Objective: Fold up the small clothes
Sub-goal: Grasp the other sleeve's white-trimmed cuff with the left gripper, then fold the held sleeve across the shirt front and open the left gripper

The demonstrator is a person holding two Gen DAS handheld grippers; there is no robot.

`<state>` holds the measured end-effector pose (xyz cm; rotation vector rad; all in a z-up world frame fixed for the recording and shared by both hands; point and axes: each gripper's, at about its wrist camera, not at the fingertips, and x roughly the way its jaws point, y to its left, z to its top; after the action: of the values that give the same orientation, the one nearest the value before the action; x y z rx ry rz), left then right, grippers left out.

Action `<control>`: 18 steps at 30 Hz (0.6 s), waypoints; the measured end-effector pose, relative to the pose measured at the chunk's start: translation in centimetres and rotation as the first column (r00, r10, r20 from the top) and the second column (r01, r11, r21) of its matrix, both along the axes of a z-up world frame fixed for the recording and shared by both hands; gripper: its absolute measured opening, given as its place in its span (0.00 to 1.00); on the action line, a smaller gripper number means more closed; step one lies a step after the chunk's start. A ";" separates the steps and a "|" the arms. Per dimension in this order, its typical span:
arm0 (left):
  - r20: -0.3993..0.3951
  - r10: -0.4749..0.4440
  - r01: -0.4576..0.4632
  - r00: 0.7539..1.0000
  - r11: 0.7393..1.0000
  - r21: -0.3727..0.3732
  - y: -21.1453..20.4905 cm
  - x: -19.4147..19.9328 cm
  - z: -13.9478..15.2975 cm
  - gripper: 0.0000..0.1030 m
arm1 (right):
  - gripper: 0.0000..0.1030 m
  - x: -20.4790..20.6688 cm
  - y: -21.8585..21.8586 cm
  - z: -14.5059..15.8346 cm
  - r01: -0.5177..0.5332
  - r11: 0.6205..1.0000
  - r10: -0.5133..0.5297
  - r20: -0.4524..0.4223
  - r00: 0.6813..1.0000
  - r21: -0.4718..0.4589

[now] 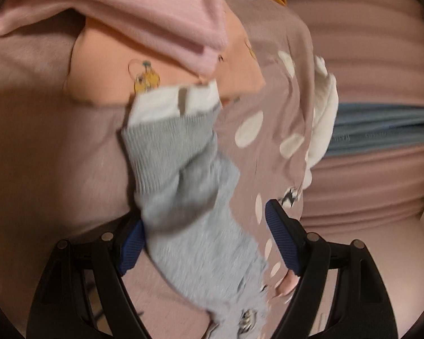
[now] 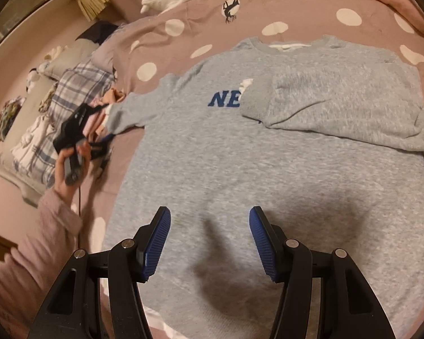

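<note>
Grey sweatshirt point(image 2: 240, 155) flat on dotted bedspread point(image 2: 183, 31), one sleeve folded.

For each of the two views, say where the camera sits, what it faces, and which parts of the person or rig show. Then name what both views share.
Left wrist: on the left gripper, facing the grey sleeve lying between its open fingers.
Right wrist: on the right gripper, facing down at the grey sweatshirt; the left hand shows.
Shared: sweatshirt, dotted cover.
</note>
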<state>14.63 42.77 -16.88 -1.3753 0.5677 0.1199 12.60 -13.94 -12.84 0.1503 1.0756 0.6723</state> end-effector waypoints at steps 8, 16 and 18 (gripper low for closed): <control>-0.204 -0.003 0.030 0.979 0.991 0.128 -0.2 1.5 1.1 0.10 | 0.57 -0.1 0.9 0.2 -0.033 0.998 0.035 0.024 0.999 -0.044; -0.208 -0.077 0.163 0.975 0.884 0.439 -5.8 2.4 8.7 0.08 | 0.57 -0.5 0.0 0.3 -0.013 0.999 0.013 0.023 1.000 -0.033; -0.184 -0.134 0.212 0.974 0.826 0.522 -9.0 2.9 11.3 0.04 | 0.57 -0.5 -0.7 0.3 0.004 1.000 -0.004 0.020 1.000 -0.017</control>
<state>17.51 33.81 -5.54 -0.7606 0.7106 0.2127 12.10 -14.62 -12.53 0.1311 1.0611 0.6601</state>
